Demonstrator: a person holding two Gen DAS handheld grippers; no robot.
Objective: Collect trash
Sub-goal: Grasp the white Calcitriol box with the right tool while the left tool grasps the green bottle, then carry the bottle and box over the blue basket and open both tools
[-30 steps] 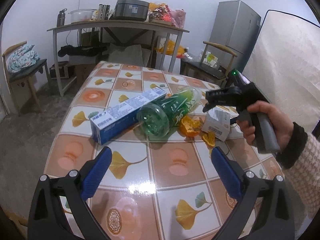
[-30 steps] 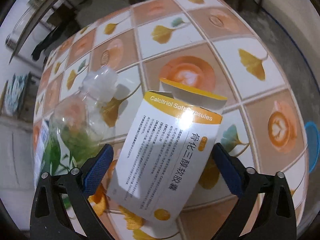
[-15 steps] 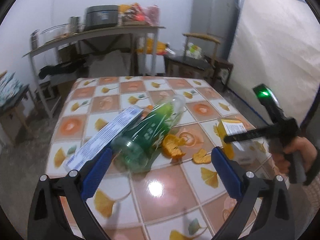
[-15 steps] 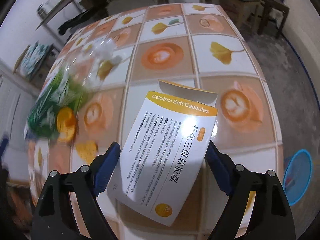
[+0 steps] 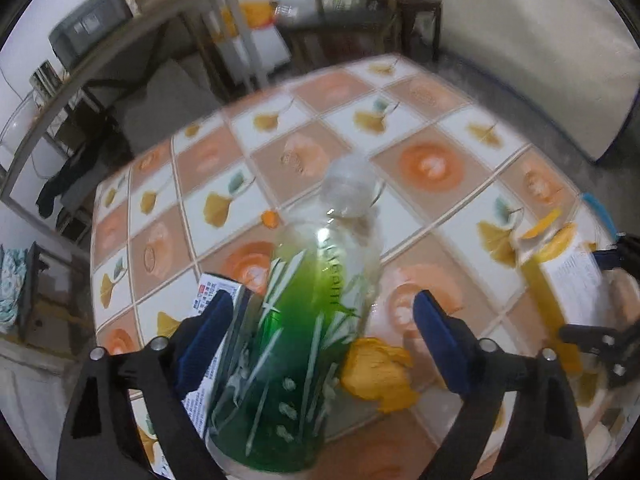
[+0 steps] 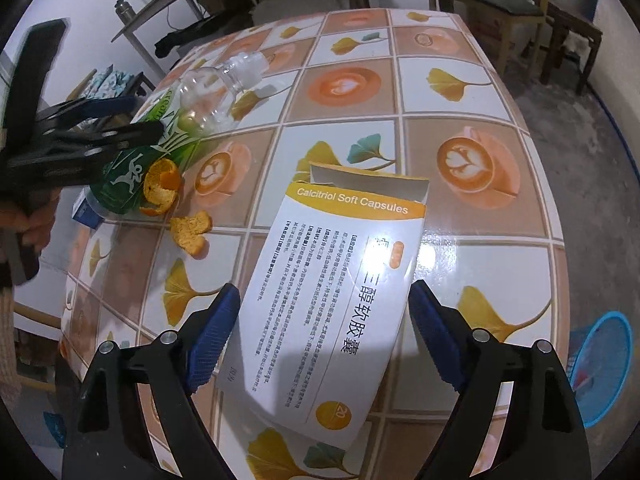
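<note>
A green plastic bottle lies on the tiled table between the fingers of my left gripper, whose jaws stand open around it. The bottle also shows in the right wrist view. A blue toothpaste box lies against the left finger. Orange peel lies beside the bottle. My right gripper has its blue pads on both sides of a white and yellow capsule box; contact with the pads is unclear. The box also shows in the left wrist view.
More orange peel lies on the table. A blue basket stands on the floor past the table's right edge. A chair and a metal shelf table stand beyond the far edge.
My left gripper has moved forward and down until its fingers straddle the green bottle. My right gripper has narrowed around the capsule box and the view has pulled back from the bottle.
</note>
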